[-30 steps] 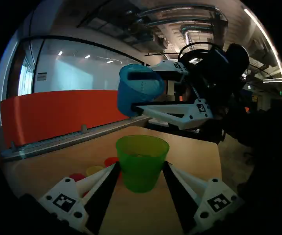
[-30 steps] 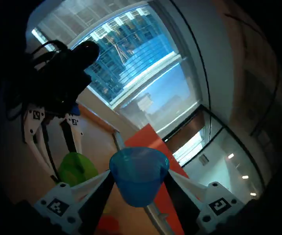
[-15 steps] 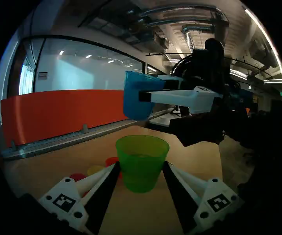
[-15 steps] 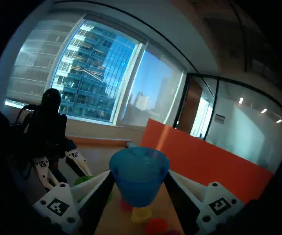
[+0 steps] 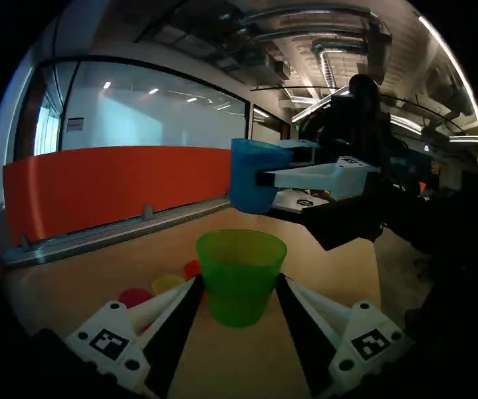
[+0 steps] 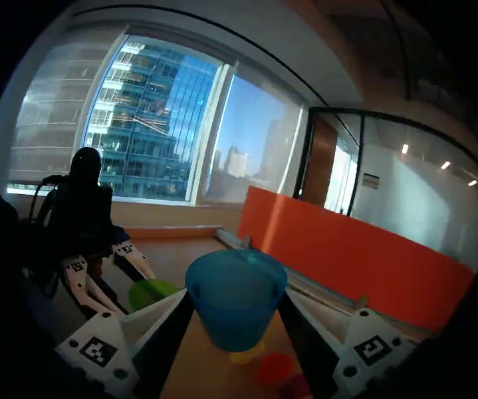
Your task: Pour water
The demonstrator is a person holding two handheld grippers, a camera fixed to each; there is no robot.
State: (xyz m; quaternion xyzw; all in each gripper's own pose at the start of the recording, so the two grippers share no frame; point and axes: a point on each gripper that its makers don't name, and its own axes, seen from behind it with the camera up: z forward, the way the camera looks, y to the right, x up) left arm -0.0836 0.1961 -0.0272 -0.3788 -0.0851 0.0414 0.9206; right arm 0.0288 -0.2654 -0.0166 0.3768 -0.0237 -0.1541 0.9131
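Wooden counter (image 5: 318, 266) bearing one green cup (image 5: 241, 279), gripped by the left tool (image 5: 240, 286), and three small coloured discs (image 5: 165, 283). One blue cup (image 6: 237, 302), gripped upright by the right tool (image 6: 237, 292), hangs above and beyond the green cup; a second ago it was tilted, farther left.

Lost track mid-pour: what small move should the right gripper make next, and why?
Probably lower the blue cup onto the table beside the green cup. A second ago it was tipped above the green cup; now the right gripper holds it upright and off to the side, so the pour looks finished.
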